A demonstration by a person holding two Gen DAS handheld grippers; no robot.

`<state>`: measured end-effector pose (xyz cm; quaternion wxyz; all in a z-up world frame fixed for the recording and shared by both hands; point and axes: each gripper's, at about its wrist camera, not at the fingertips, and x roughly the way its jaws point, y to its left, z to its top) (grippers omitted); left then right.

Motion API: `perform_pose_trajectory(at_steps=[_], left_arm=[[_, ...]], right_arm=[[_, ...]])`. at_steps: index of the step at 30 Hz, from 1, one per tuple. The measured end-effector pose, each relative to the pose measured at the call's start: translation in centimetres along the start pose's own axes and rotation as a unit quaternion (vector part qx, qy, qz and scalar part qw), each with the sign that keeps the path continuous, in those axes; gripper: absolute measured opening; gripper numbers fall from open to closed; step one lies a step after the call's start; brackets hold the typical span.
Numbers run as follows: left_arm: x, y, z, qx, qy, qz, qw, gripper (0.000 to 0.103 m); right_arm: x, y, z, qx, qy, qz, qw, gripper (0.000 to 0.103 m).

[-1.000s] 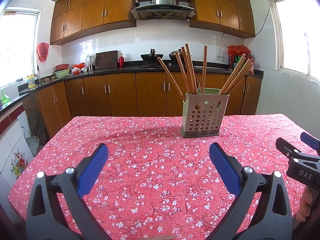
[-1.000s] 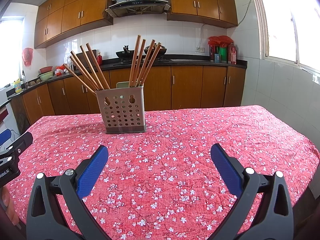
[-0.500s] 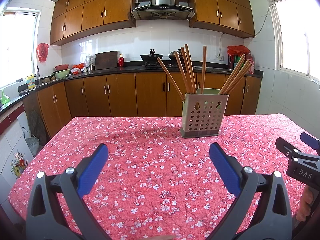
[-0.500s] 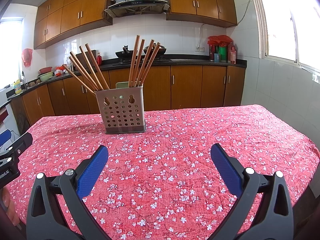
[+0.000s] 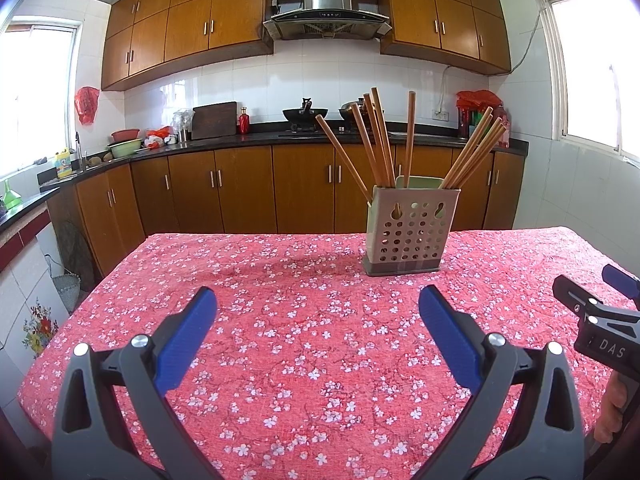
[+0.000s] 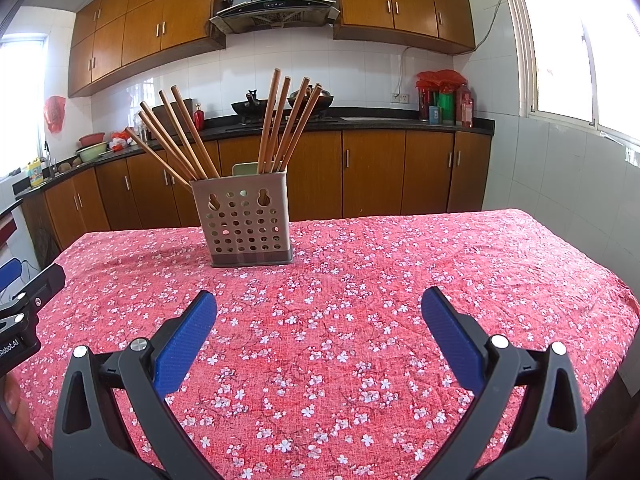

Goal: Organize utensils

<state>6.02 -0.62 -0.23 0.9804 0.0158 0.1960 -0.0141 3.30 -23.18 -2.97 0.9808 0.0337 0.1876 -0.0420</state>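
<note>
both claws spread wide over the red floral tablecloth (image 5: 312, 344), nothing between the blue pads. the left gripper (image 5: 318, 312) hangs above the cloth with its jaws fully apart, and the right gripper (image 6: 319, 314) matches it, empty and gaping.

the perforated utensil holder (image 5: 410, 230) stands upright toward the far side of the table, well ahead of both claws, and the wooden chopsticks (image 5: 378, 136) fan out of its top in two leaning bunches plus one near-vertical stick. from the right wrist view the same holder (image 6: 244, 224) sits left of centre, chopsticks (image 6: 280, 120) splayed left and right.

against a second ago: barely a flicker. holder and sticks haven't shifted on the cloth, jaw spread is the same on both sides. the right view has the holder a hair higher and nearer in frame, so that claw has crept forward ever so slightly. the left view is practically frozen, with the right gripper's tip (image 5: 600, 312) parked at the same right edge.

behind, the kitchen counter (image 5: 280, 140) and range hood (image 5: 326, 12).
</note>
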Motion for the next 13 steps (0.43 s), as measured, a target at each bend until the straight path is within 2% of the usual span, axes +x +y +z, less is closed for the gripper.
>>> perform_pose_trajectory(at_steps=[13], left_arm=[[0.2, 0.07, 0.0, -0.002, 0.005, -0.001, 1.0, 0.099]], right_arm=[[-0.01, -0.01, 0.03, 0.0, 0.0, 0.0, 1.0, 0.101]])
